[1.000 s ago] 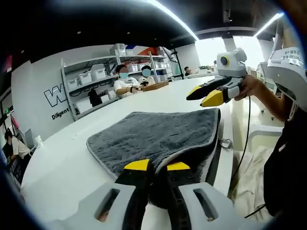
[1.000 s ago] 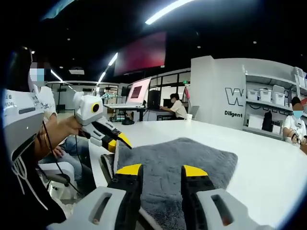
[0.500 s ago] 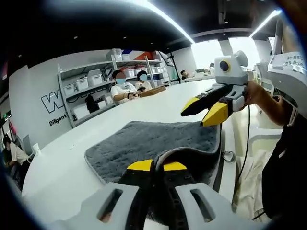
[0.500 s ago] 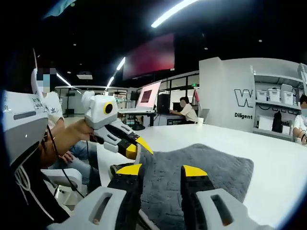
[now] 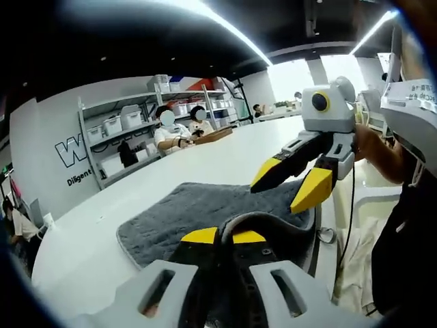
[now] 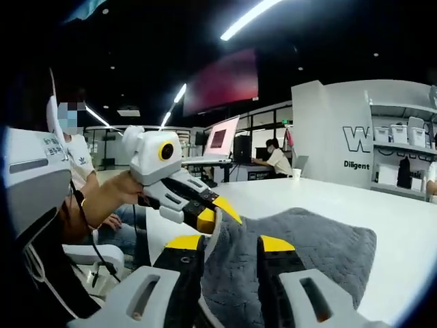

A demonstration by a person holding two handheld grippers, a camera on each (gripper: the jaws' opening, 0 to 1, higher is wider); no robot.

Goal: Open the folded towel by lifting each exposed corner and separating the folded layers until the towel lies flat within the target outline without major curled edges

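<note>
- The grey towel [image 5: 205, 208] lies on the white desk [image 5: 89, 232], close to the desk's near edge; most of it rests flat, with a pale hem along its left side in the left gripper view.
- Its near edge is lifted off the desk into a raised, curled fold [image 5: 263, 222], seen in the left gripper view just past the yellow tips.
- The left tongs [image 5: 223, 236] are clenched on that raised towel edge, their two yellow tips pressed together with grey cloth bunched up against them.
- In the right gripper view the same left tongs [image 6: 215, 213] come in from the left, held by a hand [image 6: 123, 195], with a strip of the towel's edge [image 6: 216, 236] hanging up from the cloth at their tips.
- The right tongs [image 6: 231, 243] are parted, their yellow tips standing apart with the grey towel [image 6: 307, 239] visible between and beyond them; they grip nothing.
- In the left gripper view the right tongs [image 5: 293, 183] hover above the towel's right part, jaws spread, held by a hand [image 5: 372, 147] at the right.
- Beyond the desk, on the far left, stands a shelving unit [image 5: 130, 133] with white bins against a wall with dark lettering [image 5: 85, 147].
- People sit at the desk's far end [image 5: 174, 130].
- Long ceiling lights [image 5: 225, 31] run overhead.
</note>
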